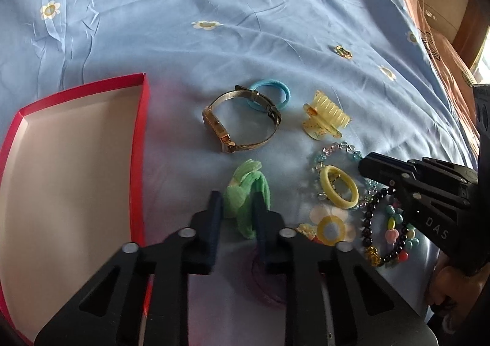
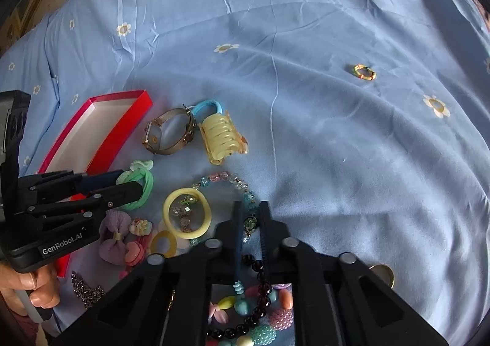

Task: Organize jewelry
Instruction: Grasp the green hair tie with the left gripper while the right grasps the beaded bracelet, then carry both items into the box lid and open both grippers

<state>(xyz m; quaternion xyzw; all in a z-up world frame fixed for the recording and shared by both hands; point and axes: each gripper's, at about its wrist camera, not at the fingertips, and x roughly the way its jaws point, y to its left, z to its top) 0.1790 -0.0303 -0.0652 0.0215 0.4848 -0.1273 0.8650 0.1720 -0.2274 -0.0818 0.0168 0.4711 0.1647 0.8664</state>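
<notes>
A green scrunchie point(image 1: 245, 193) is clamped in the left claw point(image 1: 237, 202) beside the red box point(image 1: 139, 137), where it likely goes next, while the crystal bead bracelet point(image 2: 245, 189) is pinched by the right claw point(image 2: 250, 217).

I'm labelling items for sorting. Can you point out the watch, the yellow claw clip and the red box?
watch point(image 1: 218, 125): left wrist view, on its gold case.
yellow claw clip point(image 1: 332, 111): left wrist view, on its ribbed teeth.
red box point(image 1: 138, 144): left wrist view, on its right wall.
</notes>
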